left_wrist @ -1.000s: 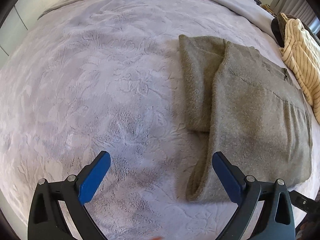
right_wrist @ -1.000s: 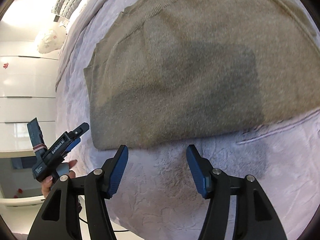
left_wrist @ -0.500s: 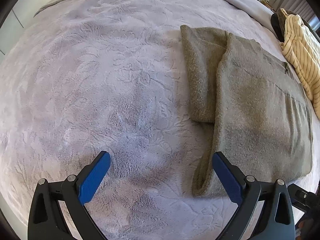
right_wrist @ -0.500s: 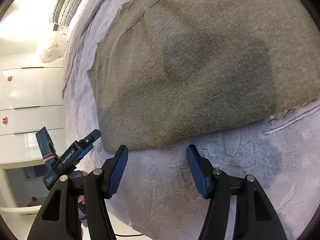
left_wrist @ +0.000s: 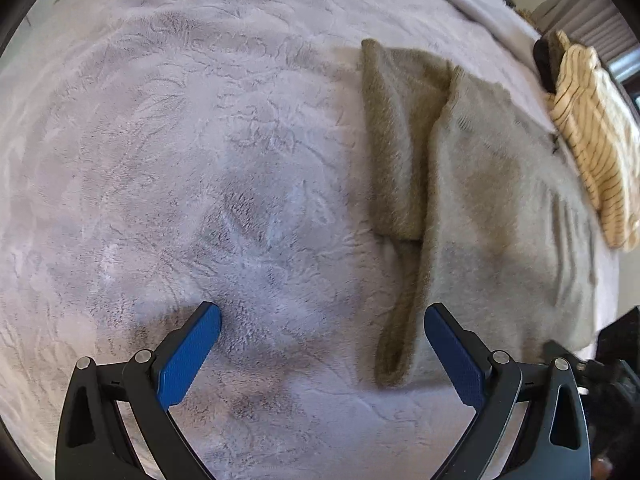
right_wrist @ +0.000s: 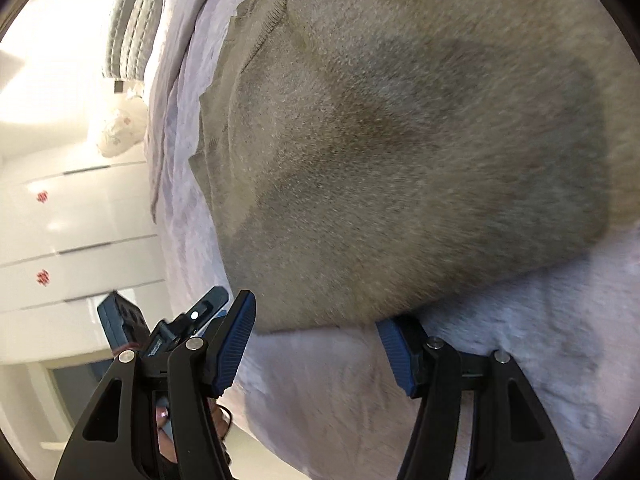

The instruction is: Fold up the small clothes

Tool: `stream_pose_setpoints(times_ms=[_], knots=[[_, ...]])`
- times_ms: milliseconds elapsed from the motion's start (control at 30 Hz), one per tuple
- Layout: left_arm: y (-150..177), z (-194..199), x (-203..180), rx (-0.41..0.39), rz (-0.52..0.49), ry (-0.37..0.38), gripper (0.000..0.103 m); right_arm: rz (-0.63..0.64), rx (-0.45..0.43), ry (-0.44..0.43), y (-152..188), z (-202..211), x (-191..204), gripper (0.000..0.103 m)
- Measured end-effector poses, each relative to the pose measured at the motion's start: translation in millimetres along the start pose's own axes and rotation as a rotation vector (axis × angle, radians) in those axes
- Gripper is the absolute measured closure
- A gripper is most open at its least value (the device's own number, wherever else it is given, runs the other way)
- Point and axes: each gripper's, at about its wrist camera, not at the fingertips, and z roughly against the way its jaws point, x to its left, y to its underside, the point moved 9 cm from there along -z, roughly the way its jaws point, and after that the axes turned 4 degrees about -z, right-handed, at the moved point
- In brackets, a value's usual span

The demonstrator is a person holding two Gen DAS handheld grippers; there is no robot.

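Observation:
An olive-grey knitted sweater (left_wrist: pixel 492 208) lies flat on the bed, one sleeve (left_wrist: pixel 400 148) folded along its left side. My left gripper (left_wrist: pixel 323 312) hangs open above the blanket, and its right finger (left_wrist: pixel 452 356) is beside the sweater's near left corner. In the right wrist view the sweater (right_wrist: pixel 420 152) fills most of the picture. My right gripper (right_wrist: pixel 316 314) stands open at the sweater's near hem. Its left finger (right_wrist: pixel 236 340) is over the hem's edge, and the tip of its right finger (right_wrist: pixel 400 352) is hidden under that edge. The pads do not press on the cloth.
A lilac plush blanket (left_wrist: pixel 200 160) covers the bed. A cream striped garment (left_wrist: pixel 596 140) lies at the far right beside a dark object (left_wrist: pixel 544 64). White drawers (right_wrist: pixel 80 216) stand beyond the bed's edge. The left gripper (right_wrist: pixel 200 316) and a person's fingers (right_wrist: pixel 164 412) show there.
My right gripper has rolled and come down to the sweater's near hem, which now lies between its fingers. The left gripper has tipped slightly and stayed open.

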Motion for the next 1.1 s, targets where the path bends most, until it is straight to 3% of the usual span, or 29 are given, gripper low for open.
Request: stream_pose_setpoints(times_ms=[267,300,333,367,400,733,967,1033,1100], knots=[[-15,5,-11,-0.028,0.008,0.156,0.001,-0.116,-0.007,-0.186,-11,-33,22,0.038],[-20,4,-14,-0.027,0.012,0.182,0.001,-0.130,-0.008,-0.206,-13,-36,25,0.050],[-24,2,-17,-0.025,0.020,0.212,0.001,-0.134,-0.005,-0.208,-15,-38,26,0.078],[-27,1,-26,-0.022,0.027,0.232,0.001,-0.136,-0.003,-0.201,-16,-39,27,0.092],[-31,0,-33,-0.019,0.035,0.263,0.001,-0.134,-0.004,-0.203,-18,-39,29,0.094],[-77,-33,-93,0.047,0.078,0.500,0.001,0.061,-0.016,-0.327,-29,-2,96,0.094],[-97,-31,-129,0.054,0.055,0.619,0.002,0.095,0.017,-0.307,-26,1,92,0.094],[-98,-39,-134,0.056,0.027,0.573,0.011,0.093,0.050,-0.262,-19,-10,82,0.094],[-95,-49,-137,0.074,0.004,0.524,0.036,0.091,0.083,-0.205,-13,-17,64,0.094]])
